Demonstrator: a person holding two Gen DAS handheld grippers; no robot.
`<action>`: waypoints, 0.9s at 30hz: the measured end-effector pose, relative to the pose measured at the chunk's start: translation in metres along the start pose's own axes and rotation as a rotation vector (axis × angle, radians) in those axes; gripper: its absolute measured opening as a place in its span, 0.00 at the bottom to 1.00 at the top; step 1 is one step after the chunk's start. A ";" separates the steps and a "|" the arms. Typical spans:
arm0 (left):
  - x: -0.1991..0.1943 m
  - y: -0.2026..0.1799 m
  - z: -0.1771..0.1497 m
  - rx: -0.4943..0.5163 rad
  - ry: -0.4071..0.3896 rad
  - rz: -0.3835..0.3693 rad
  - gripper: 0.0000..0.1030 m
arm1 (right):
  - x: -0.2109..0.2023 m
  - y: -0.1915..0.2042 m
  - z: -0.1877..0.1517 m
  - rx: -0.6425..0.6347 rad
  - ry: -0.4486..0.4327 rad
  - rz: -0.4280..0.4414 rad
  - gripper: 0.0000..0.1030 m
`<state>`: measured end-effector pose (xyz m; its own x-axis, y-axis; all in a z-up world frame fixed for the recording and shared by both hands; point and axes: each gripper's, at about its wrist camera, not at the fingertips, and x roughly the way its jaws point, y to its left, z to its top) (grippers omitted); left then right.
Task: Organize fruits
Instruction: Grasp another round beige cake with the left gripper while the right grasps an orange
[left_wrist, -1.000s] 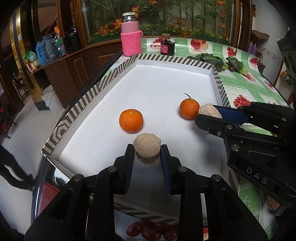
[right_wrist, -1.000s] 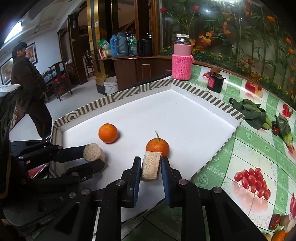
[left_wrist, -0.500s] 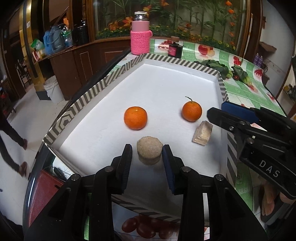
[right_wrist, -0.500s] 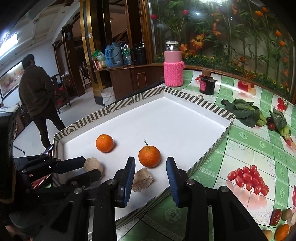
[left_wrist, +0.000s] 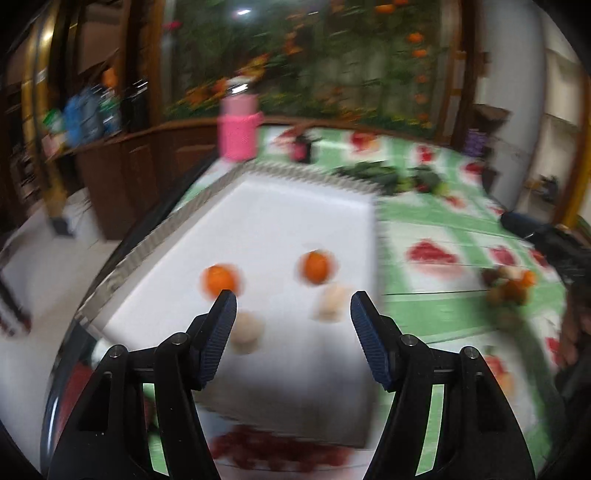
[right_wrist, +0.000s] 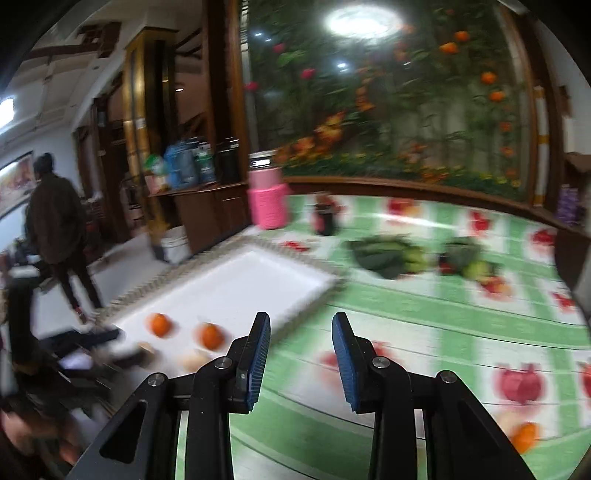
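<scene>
Two round orange tangerines (left_wrist: 312, 266) and two pale beige lumps (left_wrist: 246, 331) sit grouped inside the white striped-rim tray (left_wrist: 280, 214), presumably sorted; left gripper (left_wrist: 290, 319) and right gripper (right_wrist: 300, 349) gape apart, empty.

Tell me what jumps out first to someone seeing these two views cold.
The white tray with its striped rim dominates the left wrist view, holding two oranges side by side and two pale beige pieces nearer the camera. Both the left gripper and the right gripper are open and empty. Beyond the tray, a pink jar stands on the green fruit-print tablecloth.
</scene>
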<state>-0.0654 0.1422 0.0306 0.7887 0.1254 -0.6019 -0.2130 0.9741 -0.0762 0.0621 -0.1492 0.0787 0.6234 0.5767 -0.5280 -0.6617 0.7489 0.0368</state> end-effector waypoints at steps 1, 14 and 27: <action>-0.002 -0.011 0.002 0.032 0.003 -0.040 0.63 | -0.007 -0.023 -0.008 0.001 0.012 -0.048 0.32; 0.046 -0.178 0.008 0.441 0.184 -0.440 0.62 | -0.024 -0.143 -0.065 0.145 0.191 -0.145 0.33; 0.075 -0.186 -0.008 0.434 0.278 -0.453 0.62 | -0.014 -0.155 -0.071 0.192 0.258 -0.189 0.33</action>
<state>0.0286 -0.0314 -0.0066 0.5556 -0.3087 -0.7720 0.3991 0.9136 -0.0782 0.1264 -0.2971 0.0202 0.5856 0.3392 -0.7362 -0.4390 0.8962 0.0638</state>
